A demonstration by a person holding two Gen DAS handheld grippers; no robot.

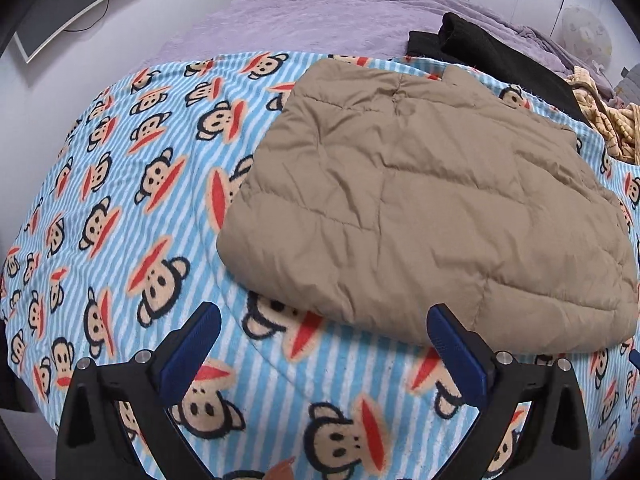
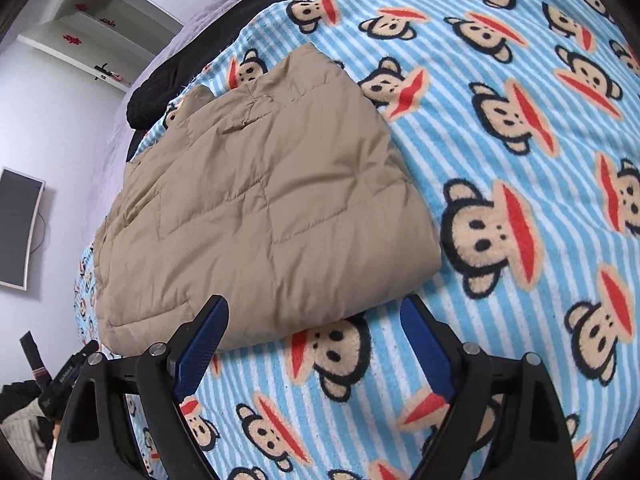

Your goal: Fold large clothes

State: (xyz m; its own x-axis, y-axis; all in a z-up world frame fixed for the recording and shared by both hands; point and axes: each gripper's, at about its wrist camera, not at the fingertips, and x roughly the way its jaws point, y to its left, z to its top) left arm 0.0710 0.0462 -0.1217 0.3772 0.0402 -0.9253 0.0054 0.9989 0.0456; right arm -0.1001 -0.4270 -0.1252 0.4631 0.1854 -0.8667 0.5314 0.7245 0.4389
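A tan quilted jacket (image 1: pixel 420 208) lies folded into a flat rectangle on a blue-striped monkey-print blanket (image 1: pixel 120 200). In the left wrist view my left gripper (image 1: pixel 324 320) hangs open just short of the jacket's near edge, nothing between its blue pads. The right wrist view shows the same jacket (image 2: pixel 260 208) from its other side. My right gripper (image 2: pixel 314 312) is open over the jacket's near corner, its left pad above the fabric edge, and it grips nothing.
Black clothing (image 1: pixel 480 48) and a yellow striped garment (image 1: pixel 612 128) lie at the blanket's far side on a purple bedspread (image 1: pixel 300 20). A monitor (image 1: pixel 72 4) hangs on the white wall. The monkey blanket (image 2: pixel 520 160) spreads wide to the right of the jacket.
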